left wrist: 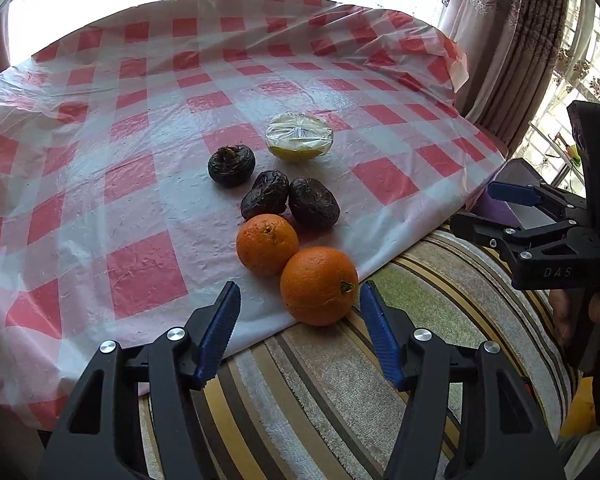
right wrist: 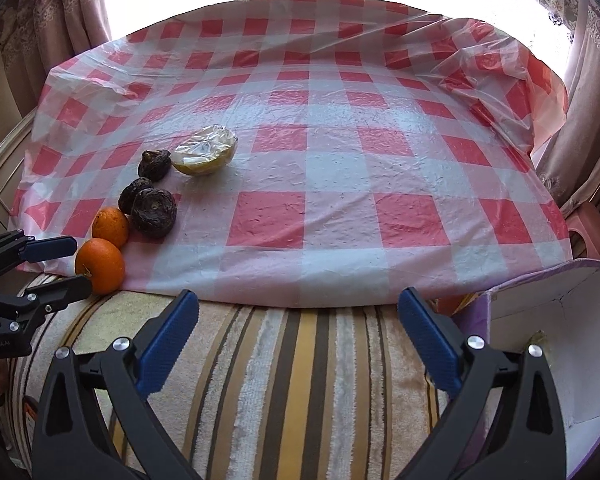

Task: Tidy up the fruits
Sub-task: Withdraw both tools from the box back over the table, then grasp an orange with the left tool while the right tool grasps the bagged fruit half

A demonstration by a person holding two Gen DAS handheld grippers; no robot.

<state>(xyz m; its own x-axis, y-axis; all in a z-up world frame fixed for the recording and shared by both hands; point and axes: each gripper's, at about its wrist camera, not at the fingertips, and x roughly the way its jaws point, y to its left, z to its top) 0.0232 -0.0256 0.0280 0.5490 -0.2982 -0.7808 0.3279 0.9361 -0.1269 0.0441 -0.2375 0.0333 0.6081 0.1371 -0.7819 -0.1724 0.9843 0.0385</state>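
On the red-checked tablecloth (left wrist: 140, 160) lie two oranges, three dark wrinkled fruits and a wrapped yellow half fruit (left wrist: 299, 136). The near orange (left wrist: 318, 285) sits at the cloth's front edge, the second orange (left wrist: 267, 244) just behind it. The dark fruits (left wrist: 312, 201) cluster behind the oranges. My left gripper (left wrist: 300, 336) is open and empty, its fingers just short of the near orange. My right gripper (right wrist: 298, 338) is open and empty over the striped cloth, to the right of the fruits (right wrist: 100, 265). The left gripper also shows in the right wrist view (right wrist: 56, 266).
A striped towel-like cover (right wrist: 284, 392) lies in front of the table. A purple open box (right wrist: 552, 352) with a white inside stands at the right. Curtains (left wrist: 512, 32) and a bright window lie behind the table. The right gripper body (left wrist: 540, 216) is at the right edge.
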